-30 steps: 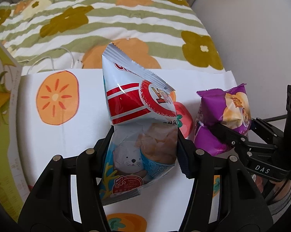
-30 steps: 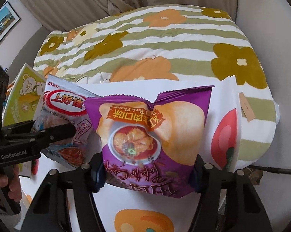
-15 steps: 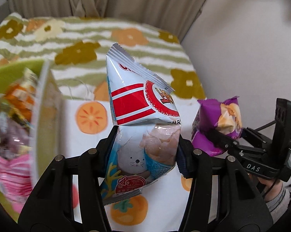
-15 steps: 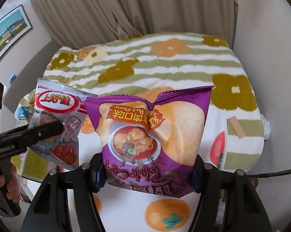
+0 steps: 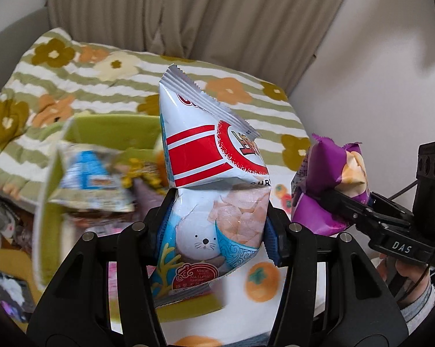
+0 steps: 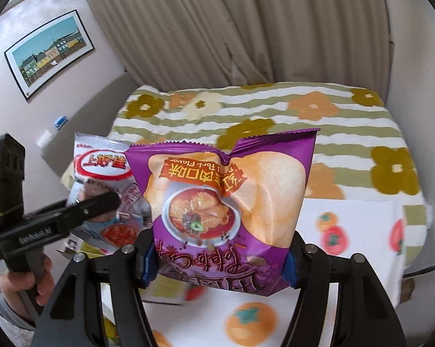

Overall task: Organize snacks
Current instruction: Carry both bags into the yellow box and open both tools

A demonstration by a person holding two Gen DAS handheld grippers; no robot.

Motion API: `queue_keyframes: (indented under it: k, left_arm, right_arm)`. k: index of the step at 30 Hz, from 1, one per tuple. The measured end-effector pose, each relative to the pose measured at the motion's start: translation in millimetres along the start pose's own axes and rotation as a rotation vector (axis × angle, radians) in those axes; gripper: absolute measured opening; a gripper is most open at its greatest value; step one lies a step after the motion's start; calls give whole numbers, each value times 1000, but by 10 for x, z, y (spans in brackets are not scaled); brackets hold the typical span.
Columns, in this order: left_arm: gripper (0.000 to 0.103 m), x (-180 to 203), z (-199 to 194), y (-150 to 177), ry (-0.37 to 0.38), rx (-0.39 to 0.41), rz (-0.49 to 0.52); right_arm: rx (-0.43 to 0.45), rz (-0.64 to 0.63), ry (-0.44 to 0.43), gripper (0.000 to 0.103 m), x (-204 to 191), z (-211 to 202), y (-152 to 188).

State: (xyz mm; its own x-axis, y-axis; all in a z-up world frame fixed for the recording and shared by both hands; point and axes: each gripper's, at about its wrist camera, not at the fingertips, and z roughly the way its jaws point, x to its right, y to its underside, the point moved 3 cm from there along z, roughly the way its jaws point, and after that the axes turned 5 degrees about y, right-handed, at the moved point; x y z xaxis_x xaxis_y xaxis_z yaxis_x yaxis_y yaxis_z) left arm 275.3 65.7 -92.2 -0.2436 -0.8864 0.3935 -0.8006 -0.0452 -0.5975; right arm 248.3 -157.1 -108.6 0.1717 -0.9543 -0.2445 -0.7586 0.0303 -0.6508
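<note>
Now you are mid-carry: your left gripper (image 5: 214, 231) is clenched on the shrimp chip bag (image 5: 211, 179), your right gripper (image 6: 217, 257) on the purple chip bag (image 6: 226, 196), both held in the air above the persimmon-print cloth (image 6: 356, 219). Next, bring the shrimp bag over the green box (image 5: 107, 127) at the cloth's left edge and let go; its contents look blurred, so judge free room carefully. Since a second ago, both bags have risen and the box has swung into view.

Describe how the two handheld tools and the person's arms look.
Both are matte black plastic with silver rivets and blue pads. The right tool is lettered "DAS" in white and trails a thin black cable; the left tool reads "GenRobot.AI". Grey knit sleeve cuffs cover both wrists.
</note>
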Motion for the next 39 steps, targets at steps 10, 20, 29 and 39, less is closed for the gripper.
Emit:
queue_keyframes:
  k: [10,20,29,39]
  left_arm:
    - [51,-980,-138,199,7,-90,-26]
    - [102,-1424,-203,448,-128,-107,-22]
    - [102,-1475,-359,389,-187,-67,-16]
    - [102,-1520,-500,512,-237,-49,16]
  right_arm:
    - [-20,3,12,62,-916,308,141]
    - [-91,3,45,62,-1182,570,245]
    - [-136,-78,73,63,-1378,865,82]
    - [-90,-150,168,103,-1453,959,221]
